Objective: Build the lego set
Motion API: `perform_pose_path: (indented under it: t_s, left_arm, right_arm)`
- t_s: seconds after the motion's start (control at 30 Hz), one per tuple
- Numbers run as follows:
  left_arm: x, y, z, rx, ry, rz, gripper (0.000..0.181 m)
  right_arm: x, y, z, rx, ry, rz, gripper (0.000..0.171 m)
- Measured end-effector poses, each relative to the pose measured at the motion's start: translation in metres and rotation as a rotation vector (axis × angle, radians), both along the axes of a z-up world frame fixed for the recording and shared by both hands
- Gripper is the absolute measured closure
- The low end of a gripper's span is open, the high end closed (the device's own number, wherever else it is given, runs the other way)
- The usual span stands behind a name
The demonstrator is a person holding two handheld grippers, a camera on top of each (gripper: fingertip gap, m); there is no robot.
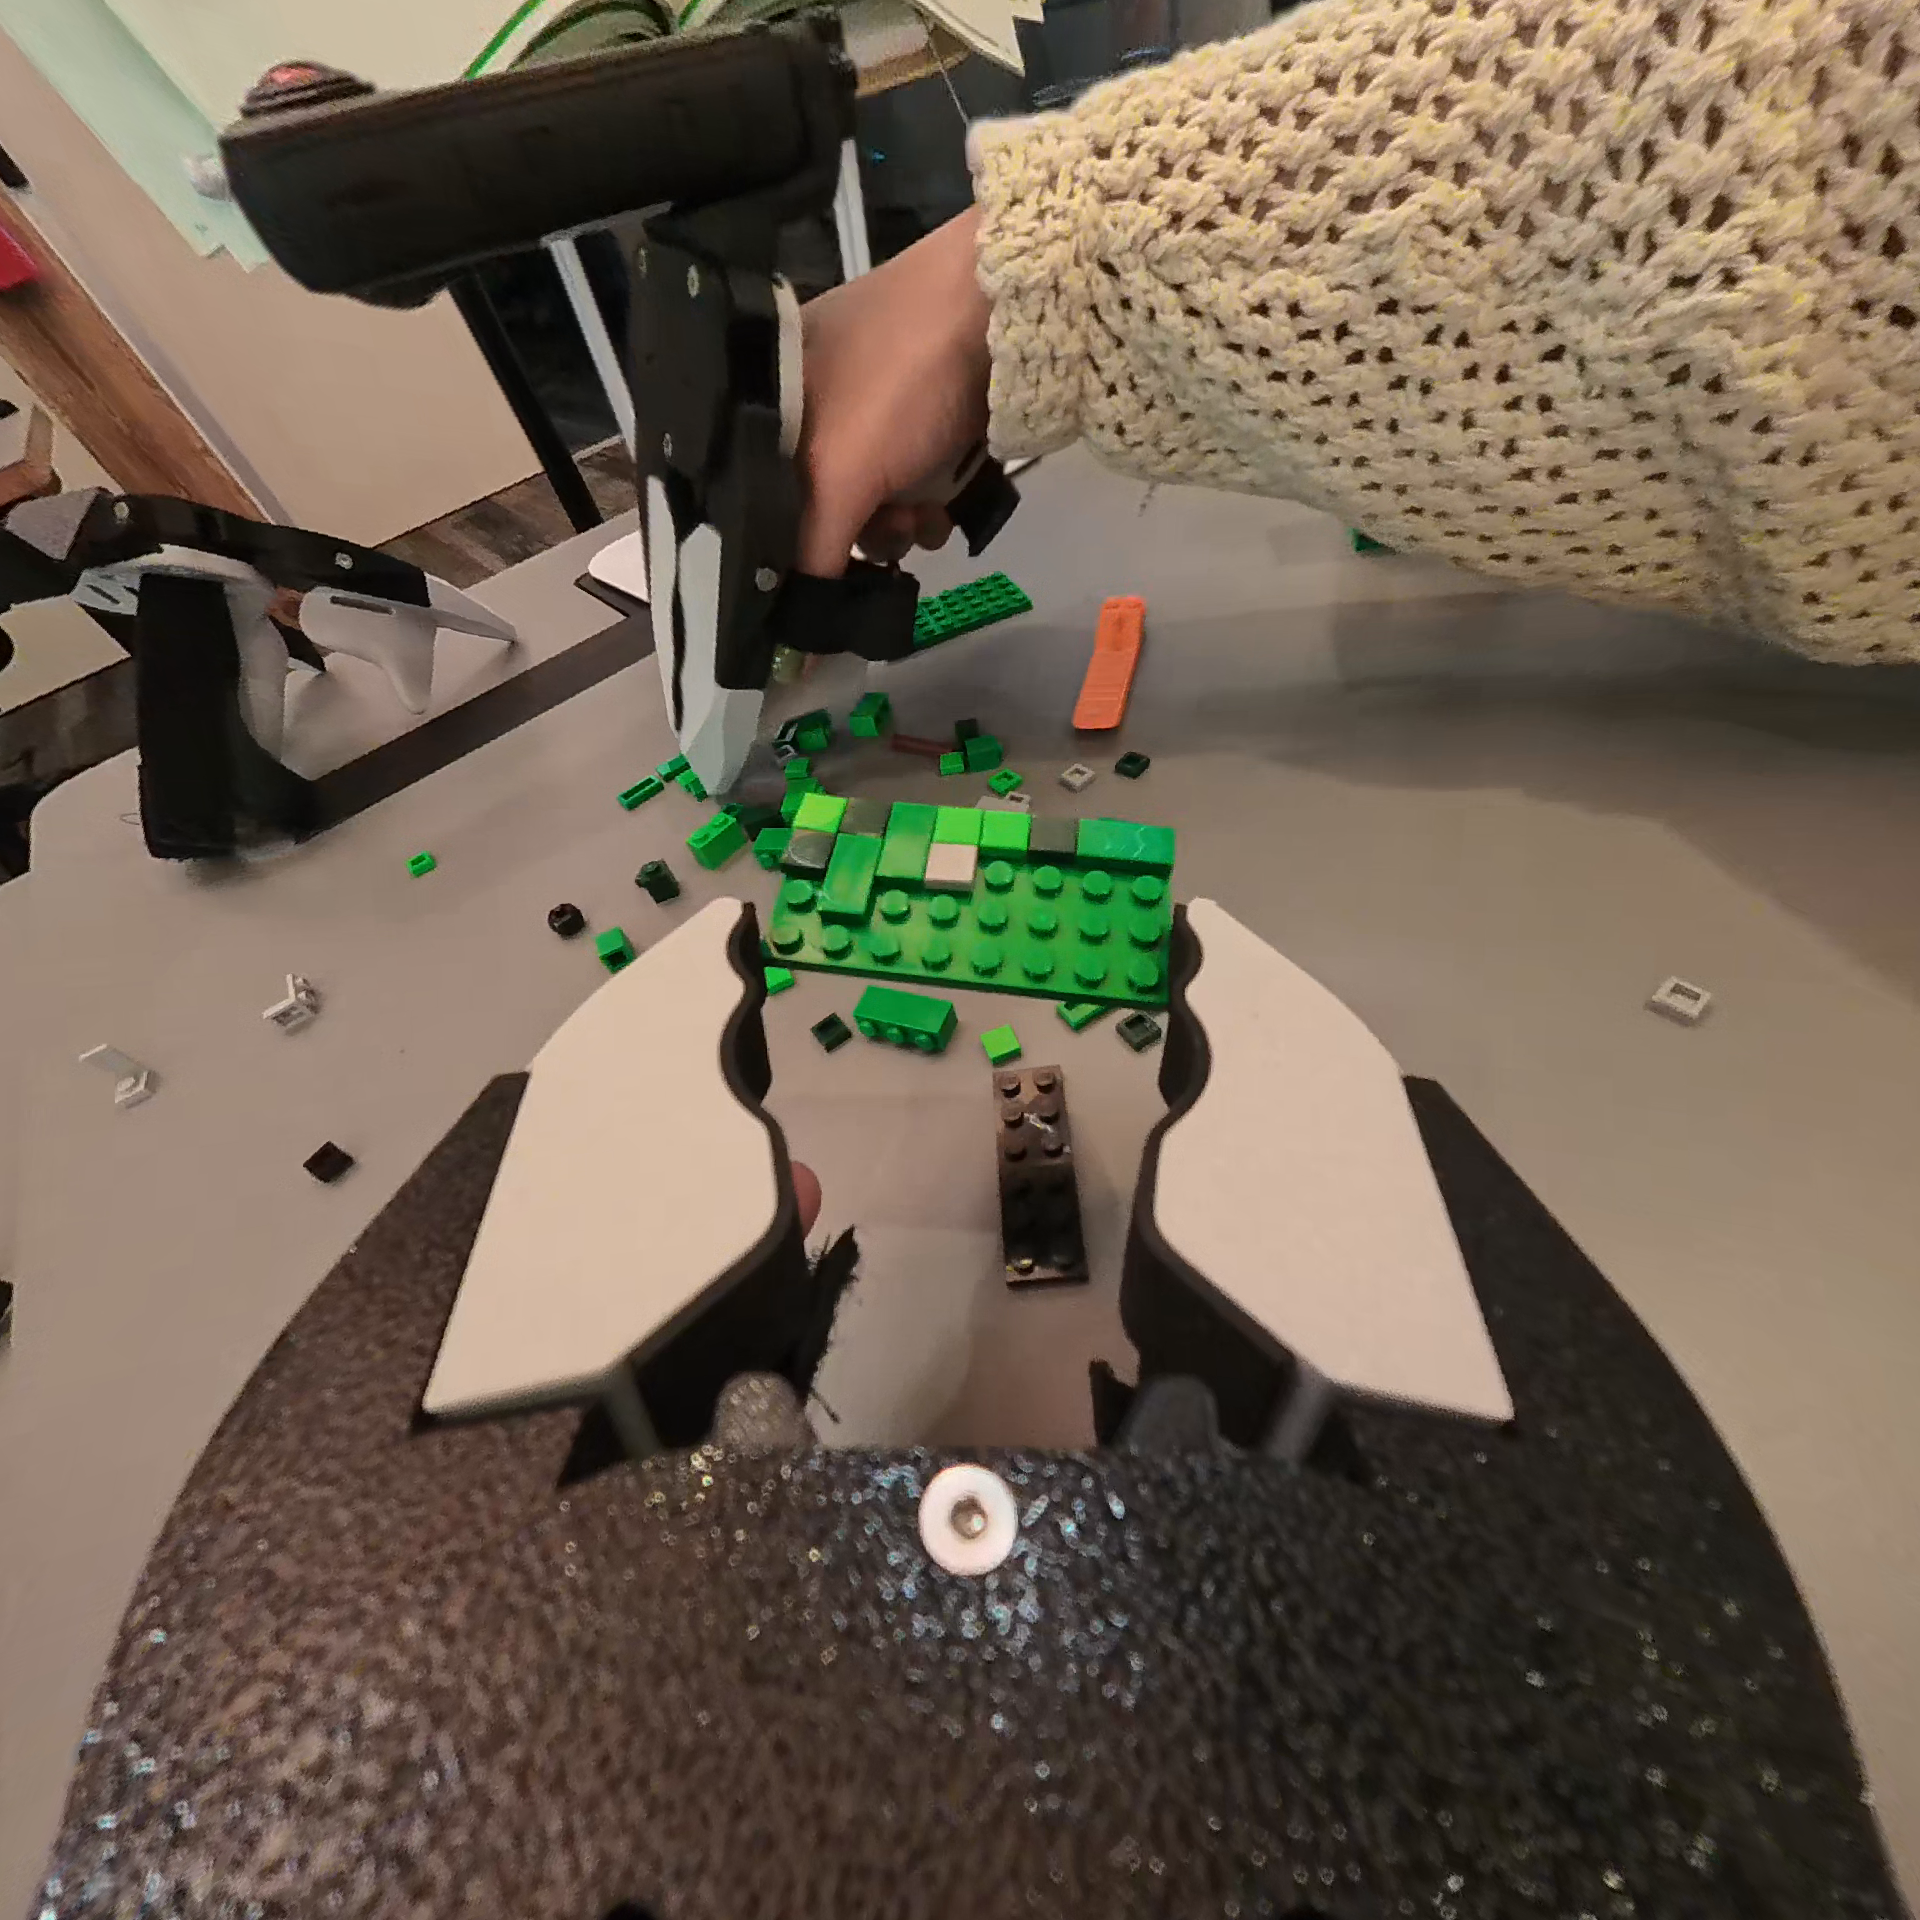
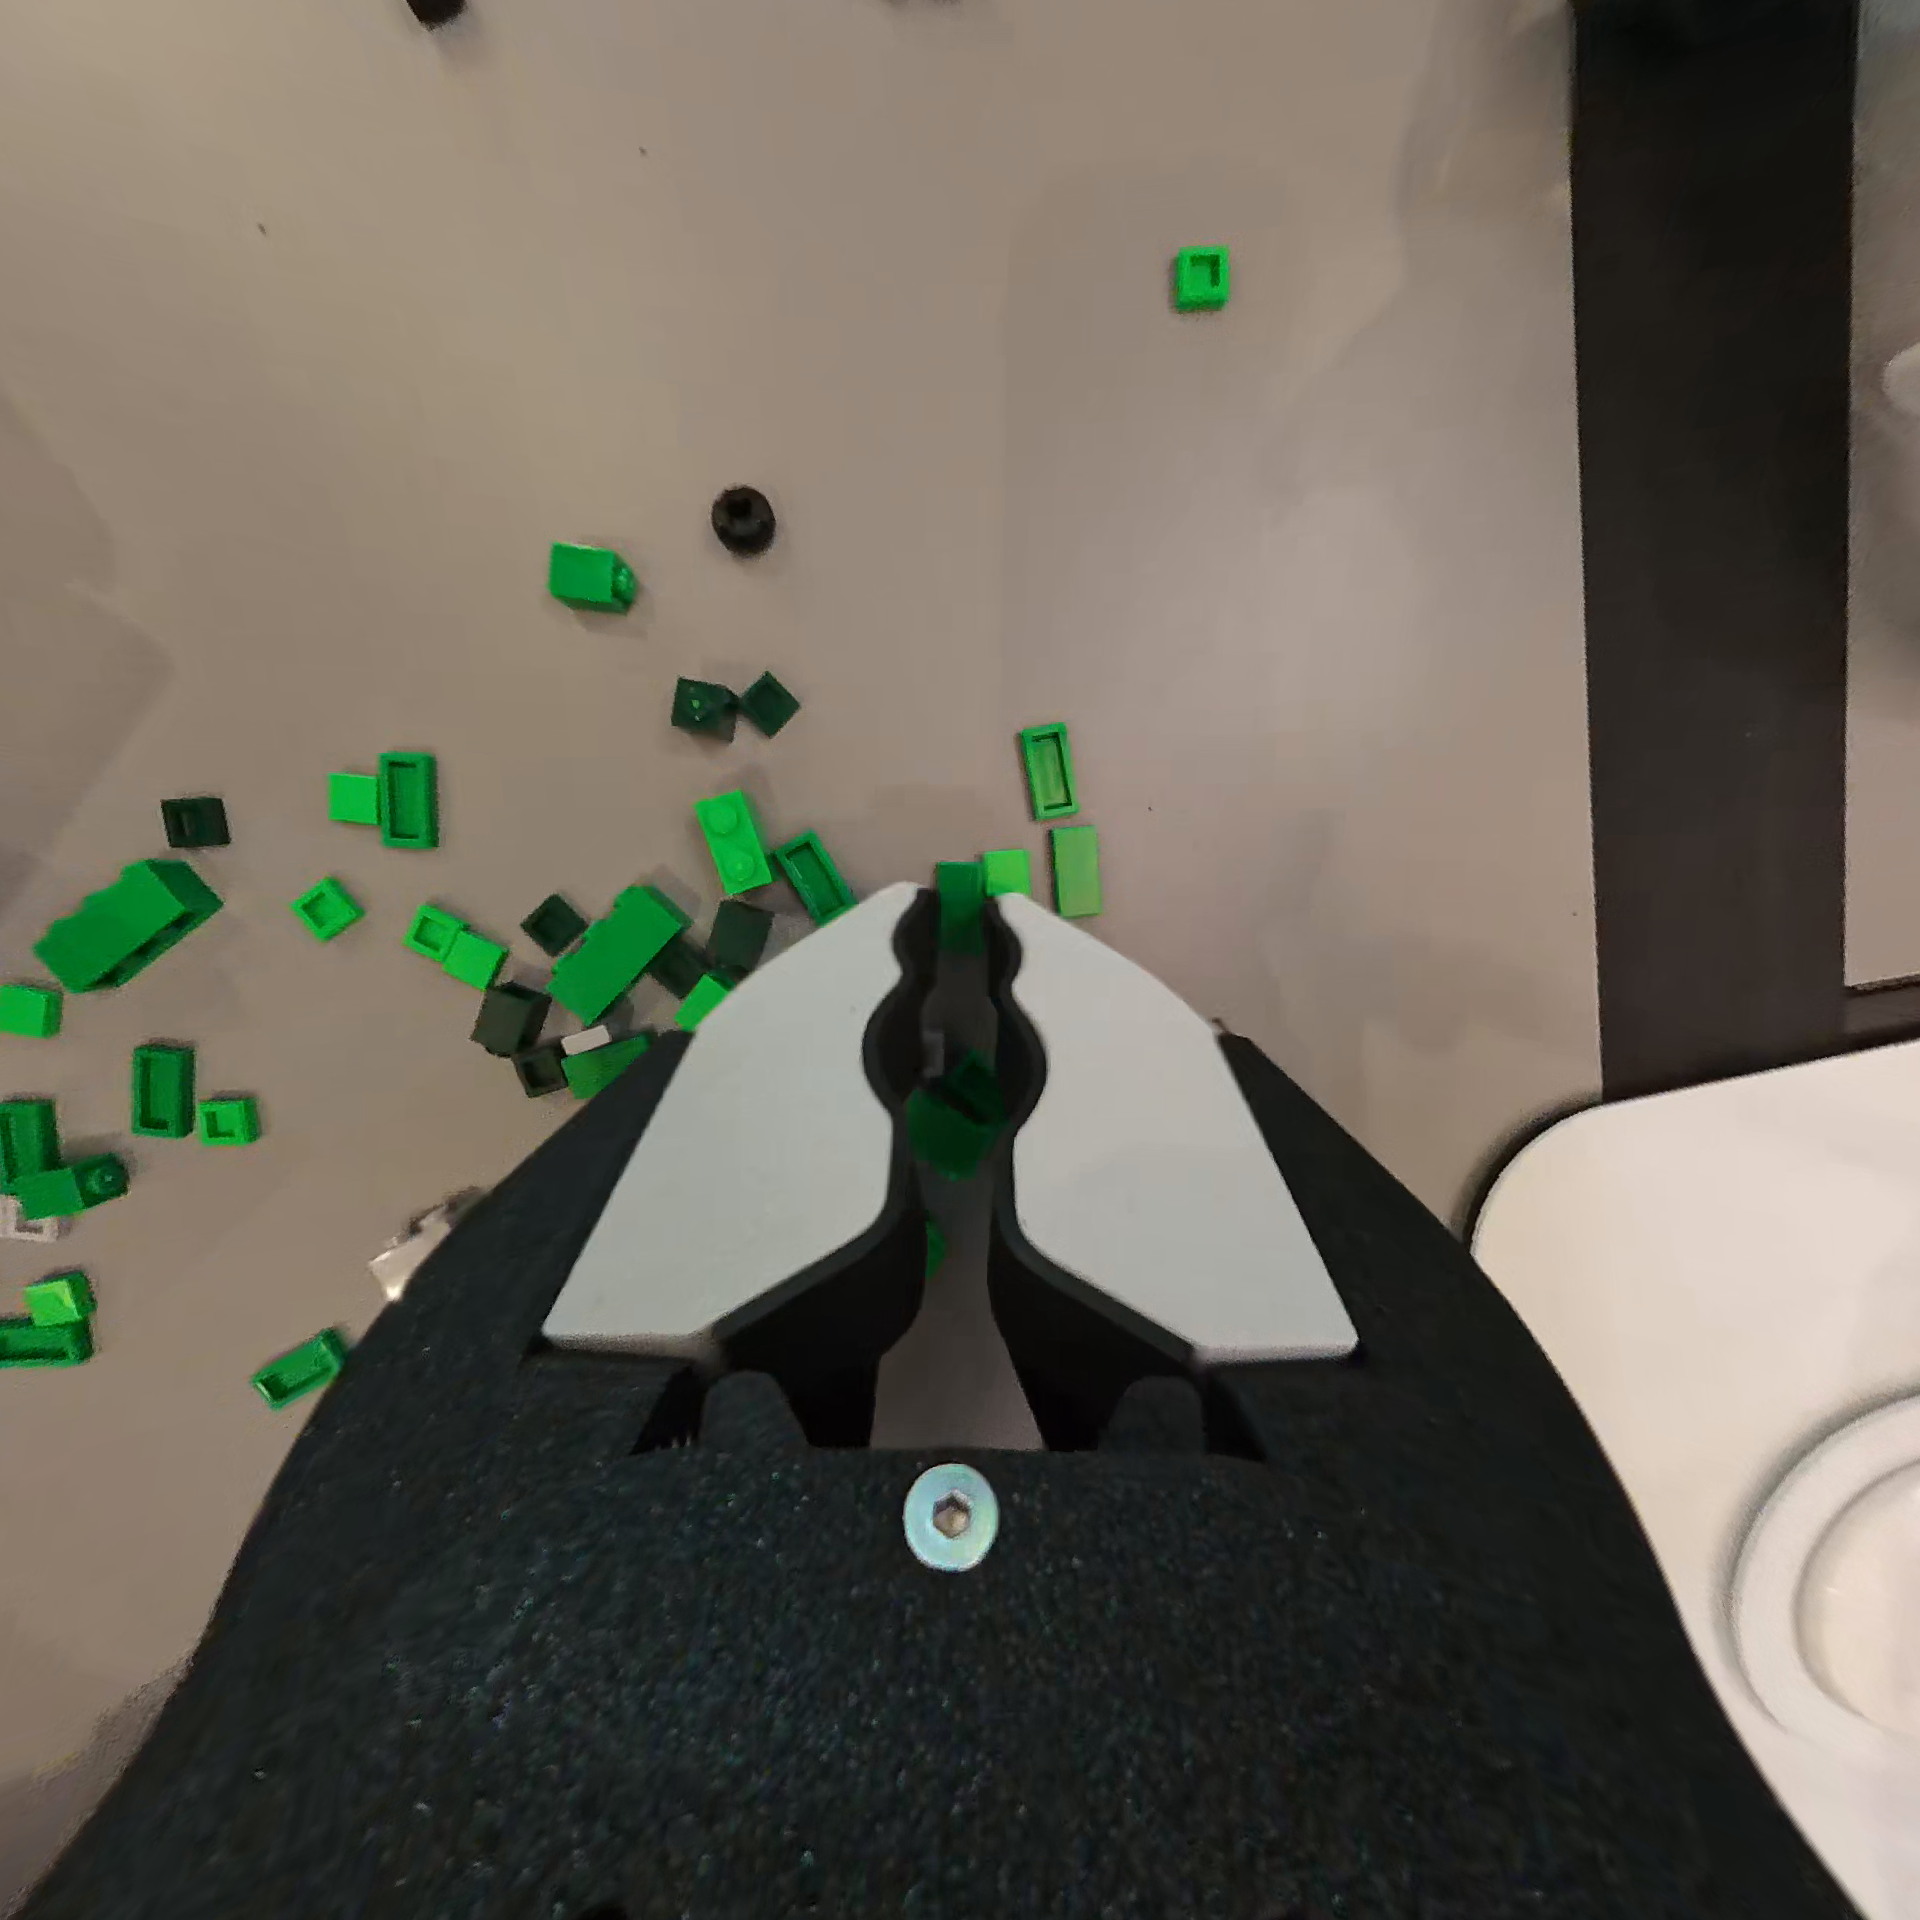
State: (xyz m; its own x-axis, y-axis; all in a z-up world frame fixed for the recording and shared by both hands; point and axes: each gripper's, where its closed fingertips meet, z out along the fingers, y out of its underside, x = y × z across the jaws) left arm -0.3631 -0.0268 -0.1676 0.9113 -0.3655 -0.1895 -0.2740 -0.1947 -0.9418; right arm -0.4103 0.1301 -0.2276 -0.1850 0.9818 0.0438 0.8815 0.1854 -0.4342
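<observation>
The green baseplate [image 1: 977,935] lies flat on the grey table [image 1: 1507,935], a row of smooth green tiles [image 1: 966,836] along its far edge. The left claw [image 1: 966,956] hangs released just in front of it, its fingers spread as wide as the plate, with a dark brown brick [image 1: 1039,1174] and a green brick [image 1: 904,1016] on the table between them. Behind the plate, loose green pieces [image 2: 613,951] crowd together, and there the right claw [image 2: 961,904] points down, clenched on a small green piece [image 2: 958,909]. Farther behind the plate lie an orange brick separator [image 1: 1110,663] and a second green plate [image 1: 971,603]. A knitted cream sleeve [image 1: 1455,312] reaches over all this
</observation>
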Motion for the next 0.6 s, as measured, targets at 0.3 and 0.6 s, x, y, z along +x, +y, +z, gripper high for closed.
perform_pose_path:
  t_s: [0.3, 0.6]
  left_arm:
    - [0.016, -0.008, -0.014, -0.129, -0.022, -0.100, 0.108]
    - [0.028, -0.015, -0.025, -0.206, 0.016, -0.175, 0.108]
  right_arm:
    - [0.029, -0.074, 0.044, -0.089, 0.205, 0.307, 0.165]
    - [0.080, -0.182, 0.062, -0.025, 0.344, 0.653, 0.164]
